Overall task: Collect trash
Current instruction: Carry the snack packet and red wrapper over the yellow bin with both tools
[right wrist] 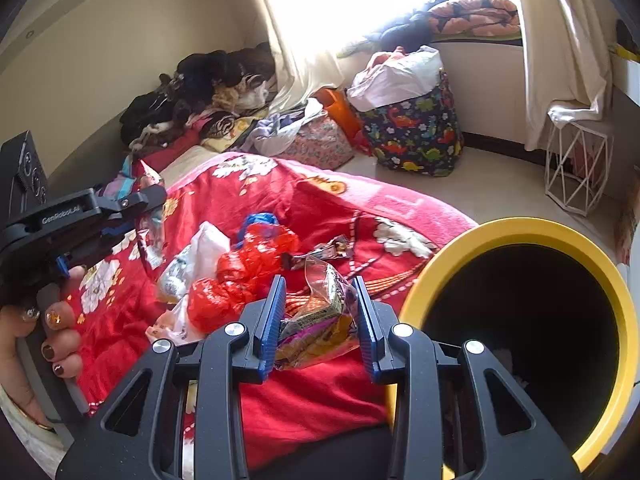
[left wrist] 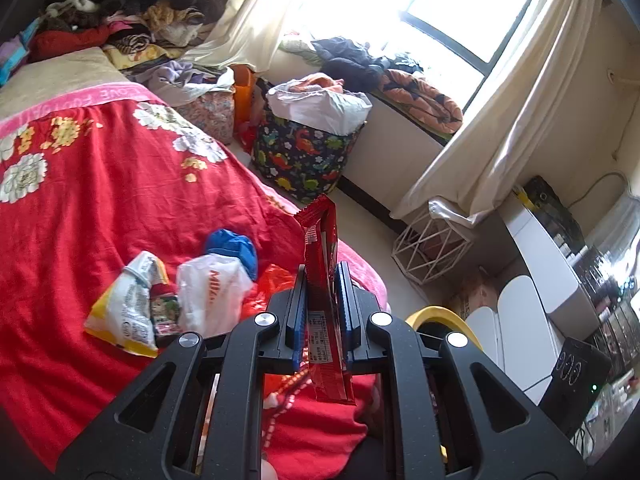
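My left gripper (left wrist: 322,276) is shut on a long red snack wrapper (left wrist: 322,248) and holds it upright above the red blanket (left wrist: 100,208). It also shows in the right wrist view (right wrist: 154,204) at the left, with the wrapper (right wrist: 150,220) hanging from it. My right gripper (right wrist: 320,292) stands part-open around a clear crinkled snack bag (right wrist: 320,316); I cannot tell if the pads press it. A yellow-rimmed bin (right wrist: 616,304) stands right beside it. Loose trash lies on the blanket: red plastic bags (right wrist: 240,276), a white bag (left wrist: 212,292), a yellow-white packet (left wrist: 124,308), a blue bag (left wrist: 234,248).
A dinosaur-print bag (left wrist: 304,156) stuffed with white plastic stands on the floor by the window. A white wire stool (left wrist: 430,246) stands under the curtain. Clothes (left wrist: 132,4) are piled at the bed's far end. A white desk (left wrist: 548,264) is at the right.
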Action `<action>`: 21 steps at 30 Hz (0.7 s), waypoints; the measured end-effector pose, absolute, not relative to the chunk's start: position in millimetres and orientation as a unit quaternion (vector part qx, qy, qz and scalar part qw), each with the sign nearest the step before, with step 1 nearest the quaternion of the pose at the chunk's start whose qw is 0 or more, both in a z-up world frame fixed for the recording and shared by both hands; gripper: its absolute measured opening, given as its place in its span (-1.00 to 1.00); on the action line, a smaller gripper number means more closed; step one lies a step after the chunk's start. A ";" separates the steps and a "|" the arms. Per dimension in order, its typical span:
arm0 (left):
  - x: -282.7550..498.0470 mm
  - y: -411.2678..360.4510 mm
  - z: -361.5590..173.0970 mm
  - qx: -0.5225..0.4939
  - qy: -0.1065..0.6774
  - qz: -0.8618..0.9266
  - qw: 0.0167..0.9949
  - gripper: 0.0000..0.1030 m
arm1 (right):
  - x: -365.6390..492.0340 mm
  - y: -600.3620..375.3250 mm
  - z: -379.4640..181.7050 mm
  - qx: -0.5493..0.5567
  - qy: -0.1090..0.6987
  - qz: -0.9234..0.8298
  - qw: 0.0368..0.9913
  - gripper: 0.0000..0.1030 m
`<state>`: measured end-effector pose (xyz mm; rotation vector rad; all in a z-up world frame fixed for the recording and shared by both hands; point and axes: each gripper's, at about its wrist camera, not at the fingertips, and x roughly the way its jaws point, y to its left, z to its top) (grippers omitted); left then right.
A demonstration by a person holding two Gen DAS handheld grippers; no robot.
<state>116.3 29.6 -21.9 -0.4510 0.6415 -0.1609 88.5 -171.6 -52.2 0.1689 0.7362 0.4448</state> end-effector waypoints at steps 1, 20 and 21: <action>117.1 26.4 -21.3 -0.217 0.313 -0.081 0.921 -0.82 | 88.5 -175.1 -52.1 0.084 0.355 0.212 0.906 -0.38; 121.1 -28.0 -12.3 -0.181 0.312 -0.122 0.925 -0.82 | 85.5 -235.7 -50.6 0.121 0.341 0.158 0.919 -0.38; 120.8 -30.7 -12.1 -0.180 0.312 -0.124 0.924 -0.82 | 85.5 -238.9 -50.8 0.124 0.340 0.155 0.919 -0.38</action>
